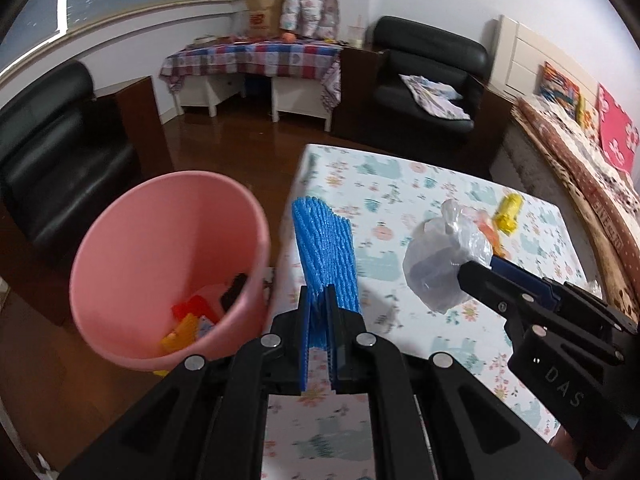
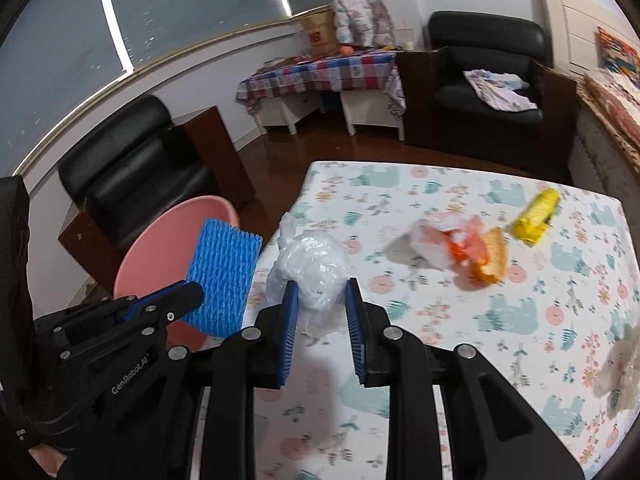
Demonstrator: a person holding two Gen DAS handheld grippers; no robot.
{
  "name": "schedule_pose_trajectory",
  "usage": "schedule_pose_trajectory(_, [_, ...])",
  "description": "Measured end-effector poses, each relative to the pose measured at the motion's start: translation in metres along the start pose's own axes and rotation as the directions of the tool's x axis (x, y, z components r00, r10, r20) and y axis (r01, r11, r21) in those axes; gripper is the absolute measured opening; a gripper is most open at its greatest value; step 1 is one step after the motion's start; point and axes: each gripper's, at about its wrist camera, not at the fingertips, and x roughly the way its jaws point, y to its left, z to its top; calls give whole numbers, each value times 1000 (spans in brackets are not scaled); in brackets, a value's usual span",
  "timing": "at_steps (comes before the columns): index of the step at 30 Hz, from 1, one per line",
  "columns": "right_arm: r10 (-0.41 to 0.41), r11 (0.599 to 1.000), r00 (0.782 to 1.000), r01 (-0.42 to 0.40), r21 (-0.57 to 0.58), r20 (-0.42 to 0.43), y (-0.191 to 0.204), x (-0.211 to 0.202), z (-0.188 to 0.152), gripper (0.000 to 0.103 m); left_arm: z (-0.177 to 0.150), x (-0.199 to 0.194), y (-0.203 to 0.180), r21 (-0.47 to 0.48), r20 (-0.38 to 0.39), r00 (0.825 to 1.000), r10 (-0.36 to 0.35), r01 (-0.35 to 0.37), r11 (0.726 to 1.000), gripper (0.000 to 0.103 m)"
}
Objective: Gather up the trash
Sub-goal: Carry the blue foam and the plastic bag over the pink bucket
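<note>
My left gripper (image 1: 318,294) is shut on a blue foam net (image 1: 326,248), which stands up from the pads just right of the pink bin (image 1: 132,248). The bin sits on the floor beside the table and holds several bits of trash. My right gripper (image 2: 320,288) is shut on a crumpled clear plastic bag (image 2: 308,268), held above the table's left edge. In the left wrist view the same bag (image 1: 440,264) hangs off the right gripper (image 1: 480,270). The right wrist view shows the net (image 2: 222,276) in the left gripper (image 2: 188,292) before the bin (image 2: 160,240).
On the flowered tablecloth (image 2: 520,320) lie an orange and white wrapper heap (image 2: 460,244), a yellow packet (image 2: 538,214) and a pale crumpled piece (image 2: 620,364) at the right edge. Black armchairs (image 1: 48,168) stand on the dark floor behind the bin.
</note>
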Motion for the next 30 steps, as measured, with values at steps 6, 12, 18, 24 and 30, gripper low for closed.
schedule_pose_trajectory(6, [42,998,999,-43,-46,-17,31,10,6,24,-1,-6,32,-50,5,999,38,-37,998,6])
schedule_pose_trajectory(12, [82,992,996,-85,-88,-39,61,23,13,24,1,-10,60,-95,22,996,90,-88,992,6])
schedule_pose_trajectory(18, [116,981,991,-124,-149,-64,95,39,19,24,2,-13,92,-150,25,989,149,-143,978,6])
schedule_pose_trajectory(24, [134,971,986,-150,-184,-96,122,56,23,24,2,-9,118,-189,8,982,187,-182,965,6])
schedule_pose_trajectory(30, [138,967,982,-162,-196,-132,137,73,24,24,0,2,140,-217,-20,977,210,-209,954,6])
